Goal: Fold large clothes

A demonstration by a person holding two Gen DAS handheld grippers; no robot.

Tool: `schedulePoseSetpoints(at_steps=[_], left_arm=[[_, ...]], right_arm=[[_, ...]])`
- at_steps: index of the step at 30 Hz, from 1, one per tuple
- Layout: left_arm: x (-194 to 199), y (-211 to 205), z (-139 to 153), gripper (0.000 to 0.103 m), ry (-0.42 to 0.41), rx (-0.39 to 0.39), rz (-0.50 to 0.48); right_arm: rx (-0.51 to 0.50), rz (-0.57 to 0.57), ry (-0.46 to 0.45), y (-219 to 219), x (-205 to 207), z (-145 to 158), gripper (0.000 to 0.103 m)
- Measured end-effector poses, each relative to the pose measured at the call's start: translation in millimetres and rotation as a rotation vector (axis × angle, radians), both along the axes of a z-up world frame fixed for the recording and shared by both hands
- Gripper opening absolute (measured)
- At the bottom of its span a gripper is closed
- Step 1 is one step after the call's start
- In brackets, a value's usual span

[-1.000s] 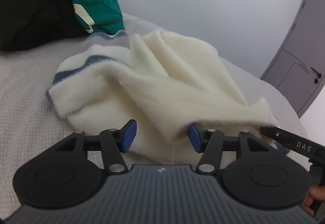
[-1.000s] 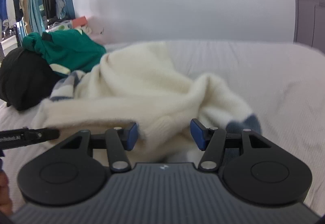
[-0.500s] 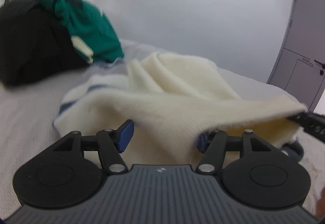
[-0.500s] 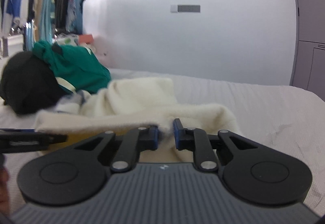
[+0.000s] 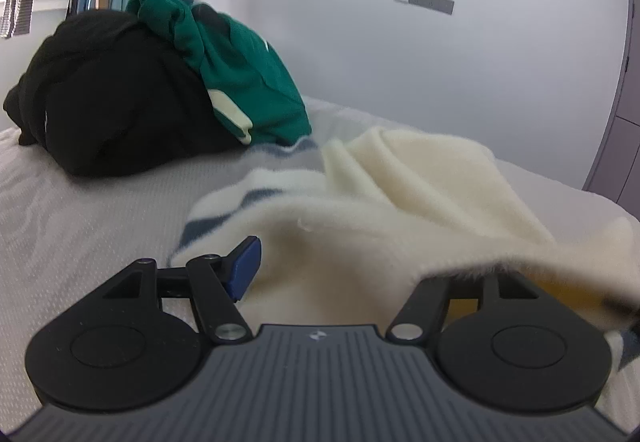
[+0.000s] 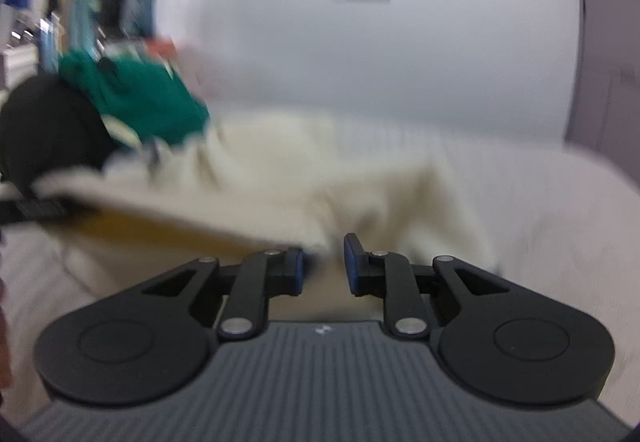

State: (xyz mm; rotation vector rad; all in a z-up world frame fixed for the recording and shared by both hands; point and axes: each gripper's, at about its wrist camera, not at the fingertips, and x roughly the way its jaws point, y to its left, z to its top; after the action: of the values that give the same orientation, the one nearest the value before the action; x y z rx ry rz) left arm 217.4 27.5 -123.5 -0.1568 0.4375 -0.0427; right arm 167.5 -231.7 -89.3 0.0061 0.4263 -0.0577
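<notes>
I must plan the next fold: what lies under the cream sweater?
Under the cream sweater is the grey bed. The sweater also hides one finger of the left gripper. Anything else beneath is covered.

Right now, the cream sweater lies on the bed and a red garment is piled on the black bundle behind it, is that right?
Not quite: the garment on the black bundle is green, not red, as the left wrist view shows clearly. The rest holds: the cream sweater is on the bed, in front of that pile.
</notes>
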Motion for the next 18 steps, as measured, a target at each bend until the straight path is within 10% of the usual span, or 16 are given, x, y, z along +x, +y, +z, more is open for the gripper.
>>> schedulePoseSetpoints(at_steps=[6,18], left_arm=[[-8,-8,5,0.071,-0.011,0.029,-0.029],[-73,-4,65,0.071,-0.165,-0.094,-0.062]], right_arm=[[0.171,-0.084,0.128,-29,20,-21,0.033],[0.065,-0.172,-0.319,-25,-57,77,0.033]])
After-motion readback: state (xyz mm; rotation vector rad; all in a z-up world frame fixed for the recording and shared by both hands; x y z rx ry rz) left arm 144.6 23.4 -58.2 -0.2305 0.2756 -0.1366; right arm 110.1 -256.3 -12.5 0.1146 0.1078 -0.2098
